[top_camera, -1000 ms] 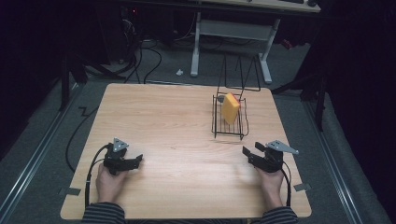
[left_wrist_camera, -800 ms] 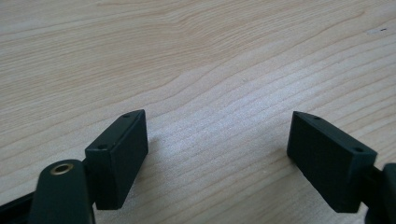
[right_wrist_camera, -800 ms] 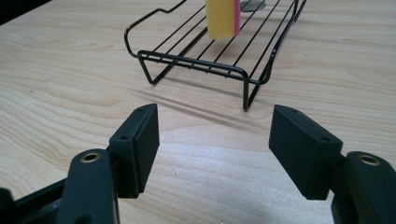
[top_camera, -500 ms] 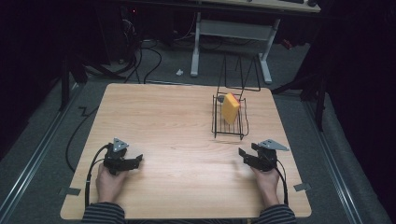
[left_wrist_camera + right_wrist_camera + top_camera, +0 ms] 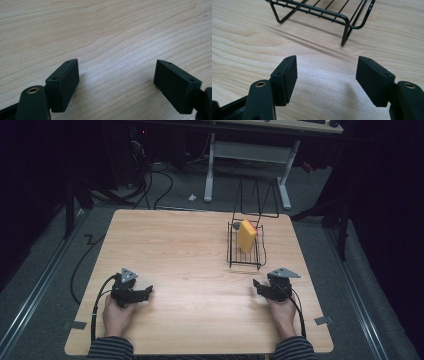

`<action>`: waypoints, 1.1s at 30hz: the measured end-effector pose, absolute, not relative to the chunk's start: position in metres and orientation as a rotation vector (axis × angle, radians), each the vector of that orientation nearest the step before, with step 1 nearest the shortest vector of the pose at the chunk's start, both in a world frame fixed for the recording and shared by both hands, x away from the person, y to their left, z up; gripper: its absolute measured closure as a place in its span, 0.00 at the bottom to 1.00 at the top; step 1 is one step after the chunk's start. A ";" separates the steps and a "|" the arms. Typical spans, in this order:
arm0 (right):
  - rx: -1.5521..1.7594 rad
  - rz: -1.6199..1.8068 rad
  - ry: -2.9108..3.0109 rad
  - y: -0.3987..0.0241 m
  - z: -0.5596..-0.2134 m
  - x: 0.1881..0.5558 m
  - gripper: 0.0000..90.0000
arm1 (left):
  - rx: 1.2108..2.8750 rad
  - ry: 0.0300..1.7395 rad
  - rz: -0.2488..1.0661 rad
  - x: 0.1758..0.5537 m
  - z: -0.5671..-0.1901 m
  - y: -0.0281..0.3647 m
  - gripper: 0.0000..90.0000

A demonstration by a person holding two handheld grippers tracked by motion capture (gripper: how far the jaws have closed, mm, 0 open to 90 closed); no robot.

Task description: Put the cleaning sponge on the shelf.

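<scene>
Wire rack (image 5: 246,251) – long axis running away from right tongs (image 5: 261,287) – holds upright sponge (image 5: 246,235)

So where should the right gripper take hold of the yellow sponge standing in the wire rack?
Probably by the sponge's top edge, coming from above. It stands on edge in the wire rack, whose wires guard its lower part. The right gripper, jaws open, would close across its thin faces.

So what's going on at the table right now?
A person holds a gripper in each hand near the table's front edge. The left gripper and the right gripper are both open and empty. The right gripper faces the black wire rack, which holds a yellow sponge; nothing is grasped yet.
</scene>
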State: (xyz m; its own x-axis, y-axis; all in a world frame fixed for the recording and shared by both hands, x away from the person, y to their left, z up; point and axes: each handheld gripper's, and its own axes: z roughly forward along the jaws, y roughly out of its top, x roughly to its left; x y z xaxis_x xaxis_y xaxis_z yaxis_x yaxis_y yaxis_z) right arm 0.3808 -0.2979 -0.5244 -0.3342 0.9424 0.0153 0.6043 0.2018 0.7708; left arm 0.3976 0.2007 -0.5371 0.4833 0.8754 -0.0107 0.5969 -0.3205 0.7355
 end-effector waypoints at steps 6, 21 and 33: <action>1.443 0.928 2.036 -0.296 -0.526 0.385 0.38 | 2.041 1.212 0.518 0.398 -0.537 0.201 0.23; 1.461 0.873 2.059 -0.294 -0.531 0.392 0.37 | 2.041 1.212 0.518 0.398 -0.537 0.201 0.23; 1.462 0.859 2.056 -0.294 -0.531 0.393 0.35 | 2.042 1.212 0.518 0.398 -0.537 0.201 0.23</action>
